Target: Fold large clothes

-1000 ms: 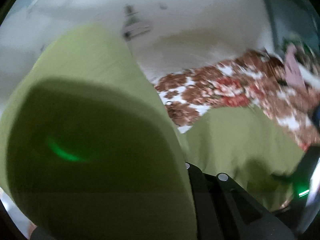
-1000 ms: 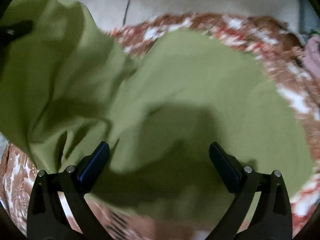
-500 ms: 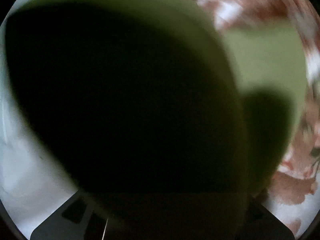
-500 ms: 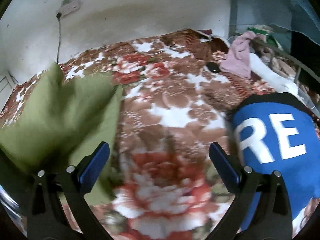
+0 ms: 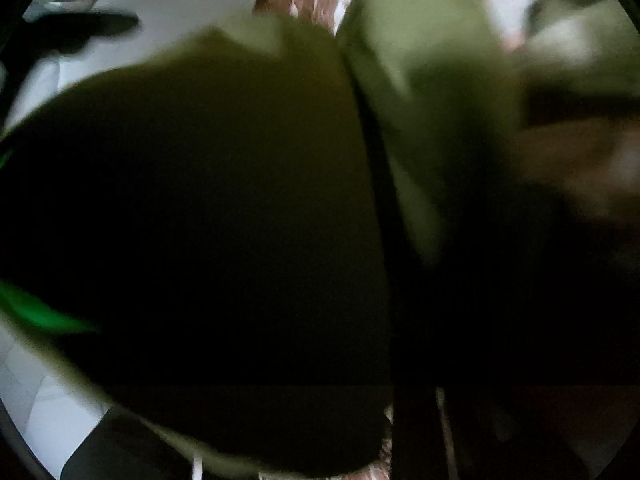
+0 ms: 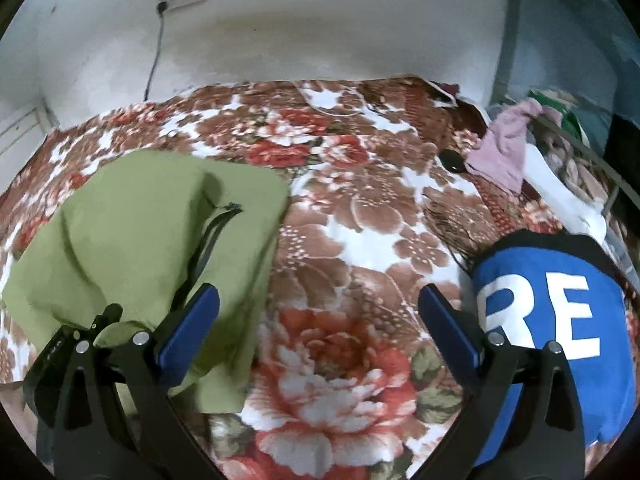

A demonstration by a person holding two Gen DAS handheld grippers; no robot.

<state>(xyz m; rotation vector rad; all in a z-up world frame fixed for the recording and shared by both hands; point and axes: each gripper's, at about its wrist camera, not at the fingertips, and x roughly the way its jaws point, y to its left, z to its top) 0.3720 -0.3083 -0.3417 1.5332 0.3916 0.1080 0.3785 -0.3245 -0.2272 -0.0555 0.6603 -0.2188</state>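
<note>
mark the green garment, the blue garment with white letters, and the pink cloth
green garment [image 6: 152,216], right wrist view, flat top of the folded cloth
blue garment [image 6: 560,280], right wrist view, blue area above the white letters
pink cloth [image 6: 504,148], right wrist view, middle of the crumpled piece
</note>
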